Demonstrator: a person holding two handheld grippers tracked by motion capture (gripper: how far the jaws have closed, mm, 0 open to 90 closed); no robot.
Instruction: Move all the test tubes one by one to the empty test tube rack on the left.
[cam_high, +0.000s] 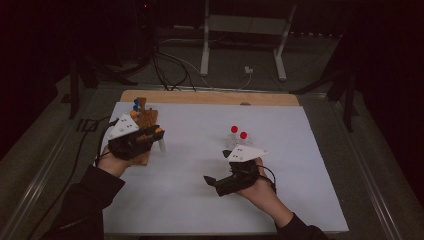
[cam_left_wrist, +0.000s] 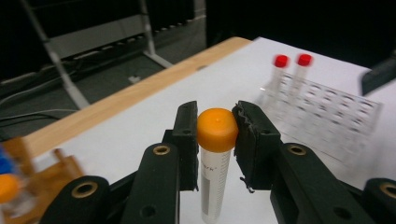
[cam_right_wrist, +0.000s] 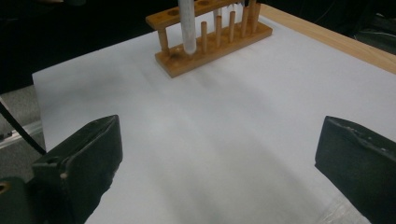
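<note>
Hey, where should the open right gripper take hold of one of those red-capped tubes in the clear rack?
Probably grip a red-capped tube just under its cap, coming from above. It stands upright in the clear rack, with its upper part free above the rack and its neighbour close alongside.

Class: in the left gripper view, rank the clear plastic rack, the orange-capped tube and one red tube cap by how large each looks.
1. Clear plastic rack
2. Orange-capped tube, though it is much nearer the camera, so this ranking is unsure
3. Red tube cap
</note>
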